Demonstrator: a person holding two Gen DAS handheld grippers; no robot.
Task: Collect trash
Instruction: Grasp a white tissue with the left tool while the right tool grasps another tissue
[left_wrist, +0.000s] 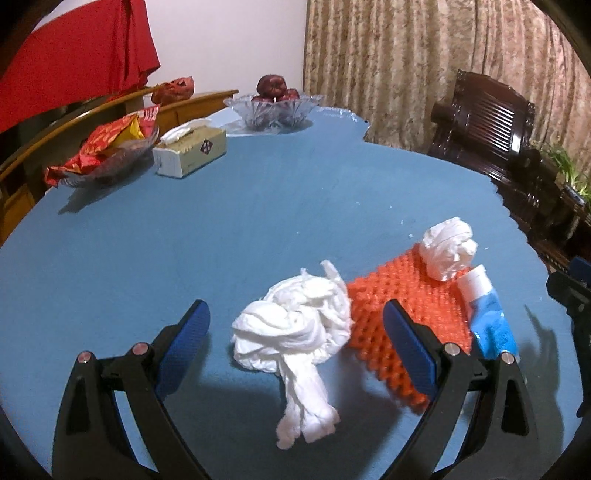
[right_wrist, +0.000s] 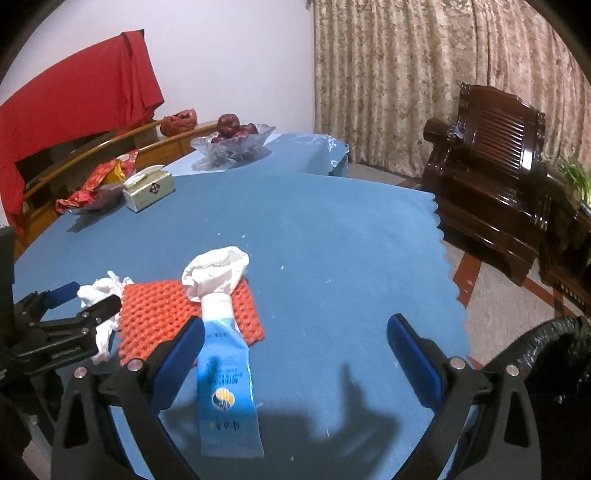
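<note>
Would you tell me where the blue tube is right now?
The blue tube lies on the blue tablecloth between the open right gripper's fingers, its white cap against the orange foam net.

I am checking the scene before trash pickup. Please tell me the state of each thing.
left gripper: open, around large tissue
right gripper: open
large tissue: crumpled
small tissue: balled, on foam net
foam net: flat
tube: capped, flattened
tissue box: open

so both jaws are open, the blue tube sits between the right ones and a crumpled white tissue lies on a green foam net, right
Not quite: the foam net is orange, not green, as the left wrist view shows. The rest holds: both sets of jaws are open, the blue squeeze tube sits between the right ones, and a crumpled white tissue lies on the net.
</note>
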